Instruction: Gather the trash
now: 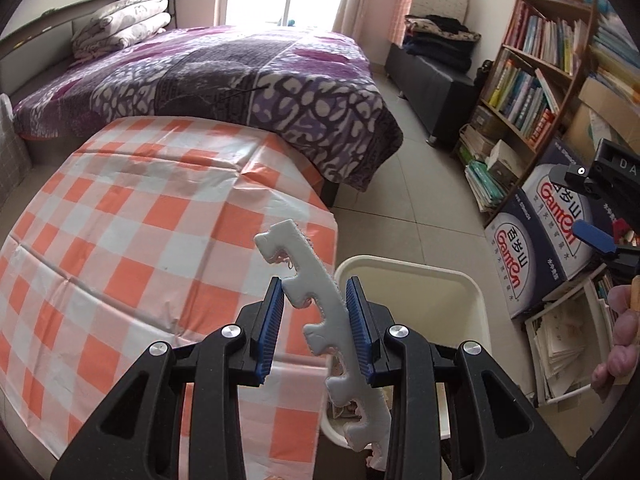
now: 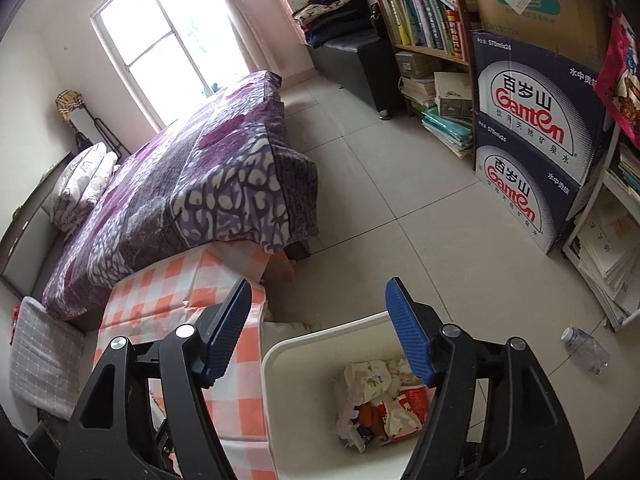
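Observation:
My left gripper (image 1: 316, 286) is shut on a pale grey foam strip (image 1: 320, 308) with notched puzzle edges. The strip stands tilted between the blue pads, over the gap between the table and the white trash bin (image 1: 420, 270). In the right wrist view my right gripper (image 2: 319, 284) stands open and holds nothing, just above the bin (image 2: 320, 338). Crumpled wrappers and paper scraps (image 2: 380, 396) lie in the bin's bottom. One blue pad (image 1: 594, 236) of the right gripper and a person's hand (image 1: 624, 332) show at the left wrist view's right edge.
A table with an orange checked cloth (image 1: 140, 220) stands left of the bin, against a bed with a purple cover (image 1: 240, 72). Stacked Ganten boxes (image 2: 528, 132) and bookshelves (image 2: 424, 12) line the right wall. A clear plastic bottle (image 2: 586, 350) lies on the tiled floor.

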